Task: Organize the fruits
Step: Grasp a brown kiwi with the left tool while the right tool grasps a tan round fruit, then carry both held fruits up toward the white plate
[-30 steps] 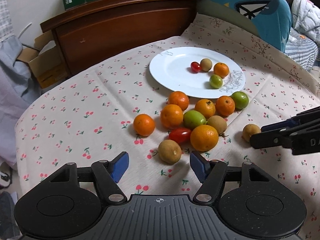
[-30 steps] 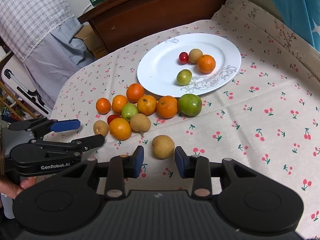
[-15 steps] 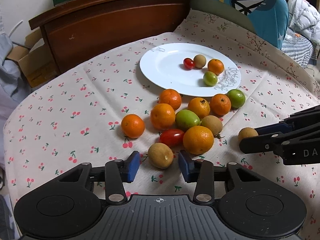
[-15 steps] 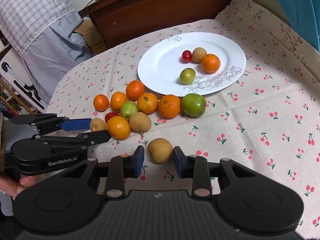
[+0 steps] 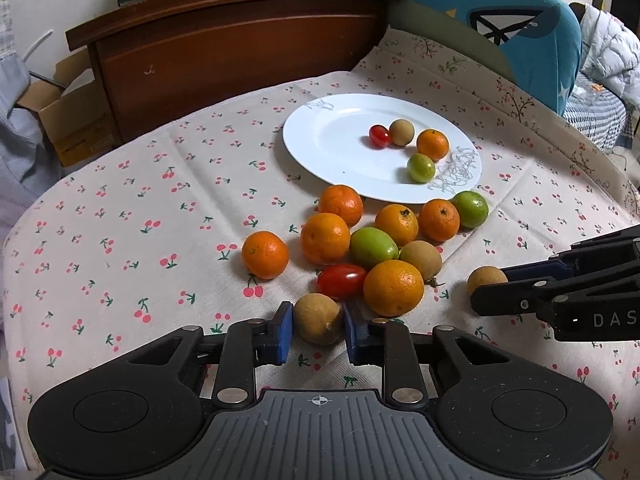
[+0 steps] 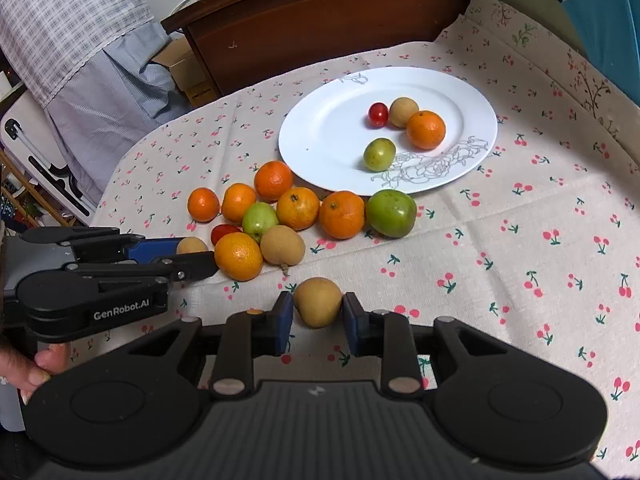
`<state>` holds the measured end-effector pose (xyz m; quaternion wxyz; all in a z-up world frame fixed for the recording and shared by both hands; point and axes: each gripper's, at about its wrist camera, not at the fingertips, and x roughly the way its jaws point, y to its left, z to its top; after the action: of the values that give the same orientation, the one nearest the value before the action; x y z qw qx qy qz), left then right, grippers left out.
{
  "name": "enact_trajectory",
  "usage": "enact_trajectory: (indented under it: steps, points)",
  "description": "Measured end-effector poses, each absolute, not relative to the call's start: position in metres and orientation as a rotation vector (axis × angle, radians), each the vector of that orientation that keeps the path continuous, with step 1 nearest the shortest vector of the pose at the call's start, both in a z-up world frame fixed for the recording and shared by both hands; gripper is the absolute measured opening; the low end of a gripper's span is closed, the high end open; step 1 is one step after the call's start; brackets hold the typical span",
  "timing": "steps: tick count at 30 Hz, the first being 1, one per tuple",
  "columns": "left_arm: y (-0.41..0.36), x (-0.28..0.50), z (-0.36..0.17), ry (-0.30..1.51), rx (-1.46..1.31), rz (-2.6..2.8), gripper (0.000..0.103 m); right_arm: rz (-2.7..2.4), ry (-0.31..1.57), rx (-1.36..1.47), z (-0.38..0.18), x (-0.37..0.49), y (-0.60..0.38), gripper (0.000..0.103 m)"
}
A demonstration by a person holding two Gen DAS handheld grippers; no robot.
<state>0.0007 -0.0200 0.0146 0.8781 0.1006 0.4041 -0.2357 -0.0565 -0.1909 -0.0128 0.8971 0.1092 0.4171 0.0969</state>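
Your plate (image 6: pixel 320 136) holds a tomato (image 6: pixel 378 114), brown fruit (image 6: pixel 403 111), orange (image 6: pixel 425 129) and green fruit (image 6: pixel 379 154); your left claw (image 5: pixel 318 326) and right claw (image 6: pixel 318 312) each clamp a brown fruit

Cherry-print tablecloth (image 5: pixel 140 208) covered the table. On it lay a white plate (image 5: pixel 328 140) and, just beside its near rim, loose oranges, green fruits, brown fruits, one tomato (image 5: pixel 341 280).

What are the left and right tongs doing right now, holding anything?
Left tongs: closed on a brown fruit by the pile.
Right tongs: closed on another brown fruit, apart from the pile.
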Motion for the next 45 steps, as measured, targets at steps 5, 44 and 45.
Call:
enact_trajectory:
  steps: [5, 44, 45]
  points:
    - [-0.017, -0.002, 0.022, 0.839, 0.185, -0.489, 0.023, 0.212, 0.850, 0.238, -0.008, -0.059, -0.192, 0.026]
    - [-0.049, 0.042, 0.109, 0.645, 0.054, -0.488, 0.024, 0.199, 0.601, 0.359, 0.074, -0.020, -0.240, 0.026]
    - [-0.050, 0.046, 0.106, 0.655, 0.050, -0.492, 0.024, 0.199, 0.609, 0.370, 0.072, -0.015, -0.242, 0.026]
